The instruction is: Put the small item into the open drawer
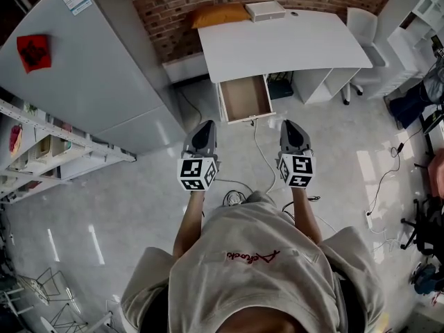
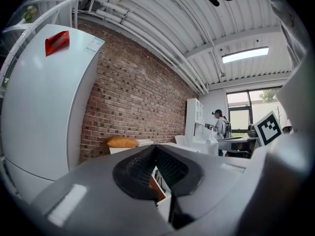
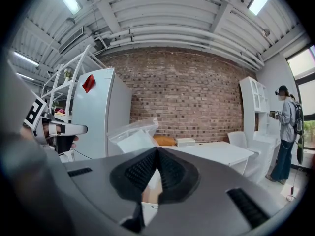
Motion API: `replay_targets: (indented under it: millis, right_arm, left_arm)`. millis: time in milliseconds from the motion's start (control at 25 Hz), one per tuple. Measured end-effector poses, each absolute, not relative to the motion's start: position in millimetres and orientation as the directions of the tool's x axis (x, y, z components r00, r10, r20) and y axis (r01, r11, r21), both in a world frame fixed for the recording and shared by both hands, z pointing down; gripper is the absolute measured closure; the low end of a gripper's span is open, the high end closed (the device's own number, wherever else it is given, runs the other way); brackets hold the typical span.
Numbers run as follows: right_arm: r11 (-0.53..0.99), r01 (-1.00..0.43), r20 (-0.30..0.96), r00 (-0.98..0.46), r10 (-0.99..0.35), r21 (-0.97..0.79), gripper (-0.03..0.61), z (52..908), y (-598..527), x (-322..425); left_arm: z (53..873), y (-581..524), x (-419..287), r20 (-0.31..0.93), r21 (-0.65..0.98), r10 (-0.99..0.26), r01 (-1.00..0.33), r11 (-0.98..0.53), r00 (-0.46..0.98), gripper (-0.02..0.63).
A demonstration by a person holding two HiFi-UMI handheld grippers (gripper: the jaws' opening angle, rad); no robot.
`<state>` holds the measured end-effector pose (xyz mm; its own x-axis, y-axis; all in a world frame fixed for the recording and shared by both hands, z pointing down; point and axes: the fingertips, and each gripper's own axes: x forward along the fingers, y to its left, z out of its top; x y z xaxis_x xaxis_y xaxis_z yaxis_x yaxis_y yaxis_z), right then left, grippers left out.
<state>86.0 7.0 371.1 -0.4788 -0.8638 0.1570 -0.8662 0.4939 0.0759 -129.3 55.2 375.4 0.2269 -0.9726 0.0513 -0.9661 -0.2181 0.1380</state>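
Note:
The open drawer (image 1: 244, 97) hangs out of the white desk (image 1: 277, 44), its brown inside bare. I stand a step back from it with both grippers held out side by side. My right gripper (image 1: 289, 125) (image 3: 157, 150) is shut on a small clear plastic bag (image 3: 132, 135) with white contents, which sticks up above the jaws. My left gripper (image 1: 205, 126) (image 2: 155, 148) is shut with nothing in it. A slice of the drawer (image 2: 157, 187) shows below the left jaws. The bag cannot be made out in the head view.
A tall grey fridge (image 1: 76, 61) stands left of the desk, with a white shelf rack (image 1: 41, 155) beside it. An orange cushion (image 1: 220, 14) and a white box (image 1: 266, 10) lie on the desk. Cables (image 1: 260, 155) trail on the floor. A person (image 3: 286, 132) stands far right.

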Motion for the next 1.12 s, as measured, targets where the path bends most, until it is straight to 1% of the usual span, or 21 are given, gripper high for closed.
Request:
replay_targets:
  millis: [800,1120]
  right_arm:
    - [0.491,-0.867,0.178,-0.472,-0.864,0.082,0.566,379.5,7.2,87.6]
    - [0.503,-0.862,0.180,-0.486,-0.855,0.062,0.567,388.0,-20.5,85.0]
  left_arm:
    - [384.8,51.6,-124.4,0.066,0.153,-0.965,-0.958,-0.242,0.255,0.604]
    - [386.2,28.1,-118.9,0.077,0.128,-0.962,-0.959,-0.252,0.263,0.605]
